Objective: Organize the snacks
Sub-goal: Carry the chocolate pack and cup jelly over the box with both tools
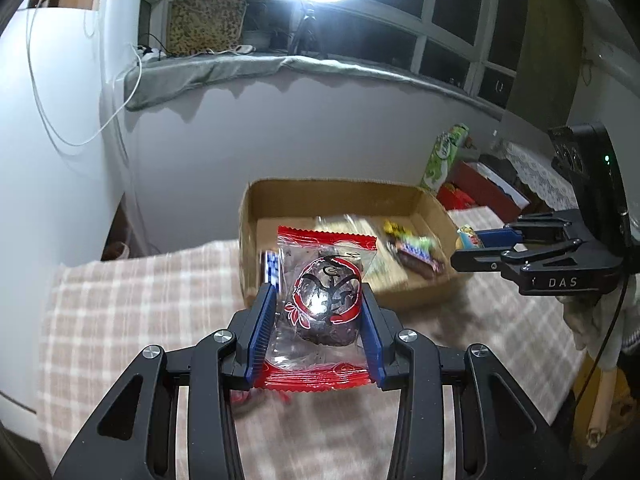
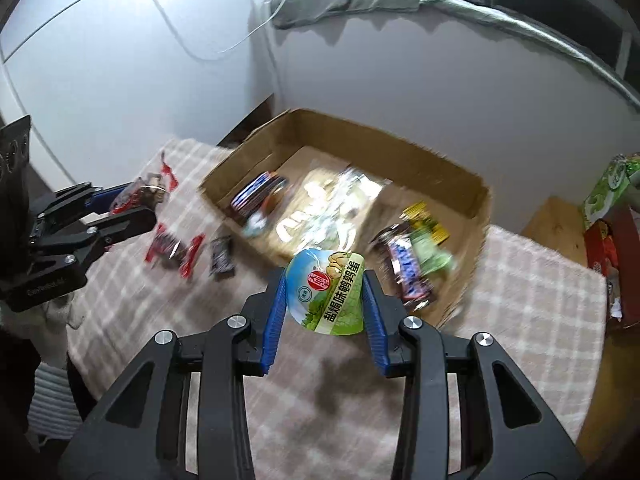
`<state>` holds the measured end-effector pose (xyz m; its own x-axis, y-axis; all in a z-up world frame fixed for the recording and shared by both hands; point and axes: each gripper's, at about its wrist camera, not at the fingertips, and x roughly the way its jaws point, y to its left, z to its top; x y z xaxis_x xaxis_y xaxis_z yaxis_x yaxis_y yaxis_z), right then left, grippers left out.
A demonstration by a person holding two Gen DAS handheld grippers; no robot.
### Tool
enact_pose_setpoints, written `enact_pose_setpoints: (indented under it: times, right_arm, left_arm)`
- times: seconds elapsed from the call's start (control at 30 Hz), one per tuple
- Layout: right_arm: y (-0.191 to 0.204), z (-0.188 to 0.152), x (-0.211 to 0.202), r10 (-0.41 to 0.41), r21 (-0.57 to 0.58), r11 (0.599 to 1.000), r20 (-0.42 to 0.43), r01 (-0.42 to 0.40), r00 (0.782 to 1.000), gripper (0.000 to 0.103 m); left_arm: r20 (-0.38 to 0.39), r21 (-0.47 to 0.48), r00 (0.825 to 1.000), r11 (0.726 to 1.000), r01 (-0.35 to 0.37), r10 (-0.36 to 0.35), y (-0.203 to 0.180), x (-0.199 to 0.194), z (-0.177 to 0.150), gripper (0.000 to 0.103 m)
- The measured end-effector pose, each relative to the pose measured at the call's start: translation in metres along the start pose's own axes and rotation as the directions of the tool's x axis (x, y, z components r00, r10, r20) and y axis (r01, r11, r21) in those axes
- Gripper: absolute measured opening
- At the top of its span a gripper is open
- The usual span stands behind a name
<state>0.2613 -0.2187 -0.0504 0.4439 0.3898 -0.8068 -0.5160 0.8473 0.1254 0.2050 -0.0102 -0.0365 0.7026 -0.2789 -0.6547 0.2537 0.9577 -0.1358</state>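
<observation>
My left gripper (image 1: 320, 300) is shut on a clear packet with red ends and a dark round cake (image 1: 325, 304), held above the checked cloth just short of the cardboard box (image 1: 348, 192). My right gripper (image 2: 325, 292) is shut on a small round-lidded cup (image 2: 328, 292) with a blue-green label, over the cloth near the box (image 2: 460, 180). Inside the box lie several snacks: a chocolate bar (image 2: 408, 268), green and yellow packets (image 2: 428, 236), a clear bag (image 2: 336, 208). Each gripper shows in the other's view: the right gripper (image 1: 484, 246), the left gripper (image 2: 128, 204).
Two red packets (image 2: 176, 252) and a dark small packet (image 2: 222, 258) lie loose on the pink checked cloth (image 2: 540, 300) left of the box. A green tube (image 1: 444, 156) and red boxes (image 1: 488, 188) stand beyond the table's right. White walls and a window sill lie behind.
</observation>
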Motion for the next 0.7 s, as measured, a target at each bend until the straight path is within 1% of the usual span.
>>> enact_pose_setpoints:
  times: [0.17, 0.33, 0.47, 0.63, 0.7]
  right_arm:
    - [-0.016, 0.019, 0.009, -0.031, 0.021, 0.999, 0.005, 0.031, 1.0, 0.038]
    - [-0.027, 0.031, 0.021, -0.056, 0.034, 0.998, 0.0, 0.056, 0.998, 0.038]
    - [-0.036, 0.037, 0.03, -0.068, 0.047, 0.997, -0.01, 0.069, 0.998, 0.038]
    - [-0.047, 0.041, 0.042, -0.091, 0.058, 0.994, -0.03, 0.093, 0.995, 0.038]
    - [-0.05, 0.042, 0.047, -0.097, 0.061, 0.993, -0.037, 0.1, 0.995, 0.038]
  left_arm:
    - [0.004, 0.009, 1.0, 1.0, -0.023, 0.023, -0.004, 0.014, 0.021, 0.039]
    - [-0.001, 0.005, 0.999, 0.999, -0.032, 0.032, -0.006, 0.03, 0.037, 0.039]
    - [-0.018, 0.011, 0.999, 0.999, -0.035, 0.036, -0.009, 0.044, 0.043, 0.039]
    - [-0.057, 0.022, 0.996, 0.998, -0.062, 0.063, -0.008, 0.064, 0.045, 0.039]
    - [-0.068, 0.011, 0.996, 0.998, -0.06, 0.061, -0.006, 0.071, 0.045, 0.039]
